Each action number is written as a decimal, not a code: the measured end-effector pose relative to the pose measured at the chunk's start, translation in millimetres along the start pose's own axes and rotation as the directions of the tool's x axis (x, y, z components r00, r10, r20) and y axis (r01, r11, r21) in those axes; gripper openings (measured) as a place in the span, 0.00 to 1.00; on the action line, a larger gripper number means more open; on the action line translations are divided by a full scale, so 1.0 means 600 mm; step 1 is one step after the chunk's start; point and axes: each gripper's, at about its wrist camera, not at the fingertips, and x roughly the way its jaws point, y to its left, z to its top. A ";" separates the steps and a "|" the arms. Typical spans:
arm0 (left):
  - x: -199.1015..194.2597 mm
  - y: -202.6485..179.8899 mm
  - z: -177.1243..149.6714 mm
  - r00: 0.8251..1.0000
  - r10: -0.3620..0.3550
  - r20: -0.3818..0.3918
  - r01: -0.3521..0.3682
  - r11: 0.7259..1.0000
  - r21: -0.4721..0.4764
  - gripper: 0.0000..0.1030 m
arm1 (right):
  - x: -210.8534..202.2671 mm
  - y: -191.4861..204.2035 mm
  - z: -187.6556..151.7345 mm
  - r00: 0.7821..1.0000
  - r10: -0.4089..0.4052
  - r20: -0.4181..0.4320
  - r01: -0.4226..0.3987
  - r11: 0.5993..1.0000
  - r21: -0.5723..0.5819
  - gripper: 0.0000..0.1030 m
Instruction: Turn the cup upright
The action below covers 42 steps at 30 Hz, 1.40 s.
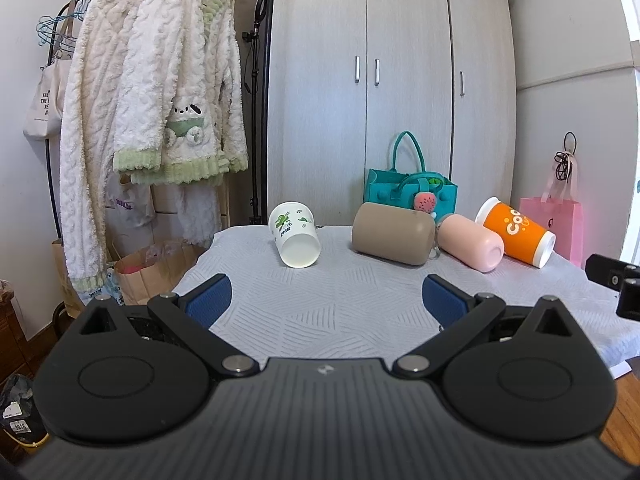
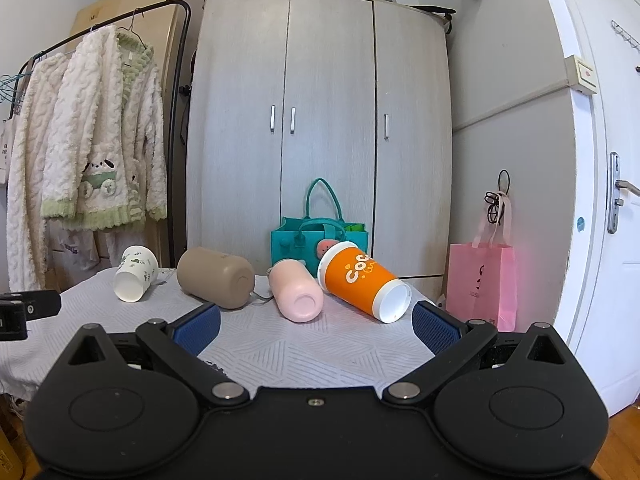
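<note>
White paper cup with green prints [image 1: 296, 240] is lying on its side on the grey patterned tablecloth [image 1: 320, 304], just left of the beige matte cylindrical bottle [image 1: 392, 234]. Right of that bottle, the pink bottle [image 2: 297, 294] and the orange cup [image 2: 366, 284] are lying too. Left gripper [image 1: 326, 300] and right gripper [image 2: 316, 326] are hovering spread apart, grasping nothing.

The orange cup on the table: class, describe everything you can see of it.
The orange cup lies on its side at the right end of the row, on the grey patterned tablecloth. Its body is orange with white lettering and a white band at each end; it looks like smooth plastic. One white end faces the right wrist camera. It lies right beside the pink cup, perhaps touching. Neither gripper holds it.
</note>
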 end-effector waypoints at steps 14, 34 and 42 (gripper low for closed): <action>0.010 0.004 -0.003 0.999 -0.024 -0.049 0.023 1.000 -0.010 1.00 | -0.001 0.006 0.002 1.000 0.004 -0.013 -0.004 1.000 0.001 1.00; 0.082 0.049 0.094 0.989 -0.095 -0.110 0.085 0.992 -0.091 1.00 | 0.046 0.022 0.100 0.975 0.222 -0.010 -0.222 0.973 -0.066 1.00; 0.173 0.080 0.102 0.974 -0.110 -0.199 0.067 0.975 -0.214 1.00 | 0.124 0.050 0.129 0.937 0.344 -0.055 -0.348 0.917 -0.194 1.00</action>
